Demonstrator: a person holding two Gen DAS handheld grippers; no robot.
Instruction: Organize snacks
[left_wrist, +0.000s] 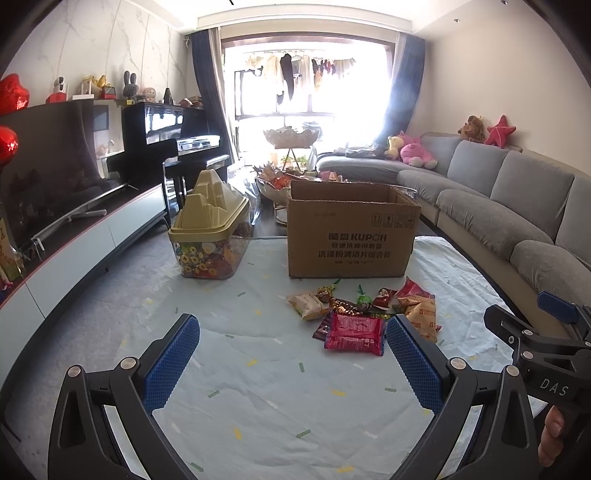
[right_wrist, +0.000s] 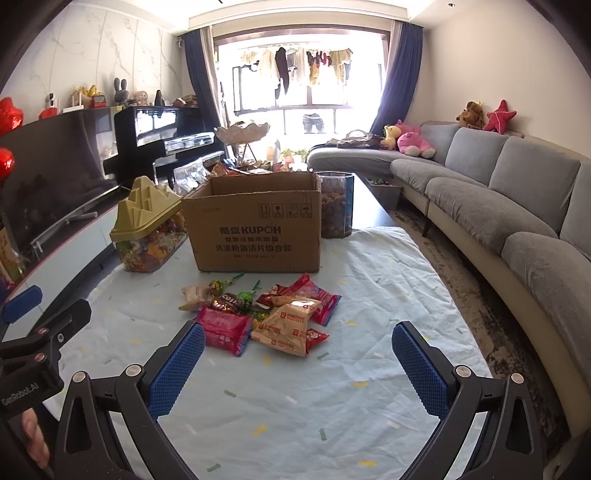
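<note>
Both the left gripper (left_wrist: 291, 363) and right gripper (right_wrist: 298, 367) hover wide open and empty above the desk (right_wrist: 388, 295), short of the snack pile (right_wrist: 266, 317) before the cardboard box (right_wrist: 255, 229); the packets look light, crinkly and slippery, best pinched at an edge seam.

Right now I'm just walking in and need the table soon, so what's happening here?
Someone is sorting snacks with a handheld claw in each hand. The left claw and right claw both hover open over the tablecloth, holding nothing. A pile of snack packets lies loose in front of an open cardboard box; a lidded candy jar stands beside it.
</note>
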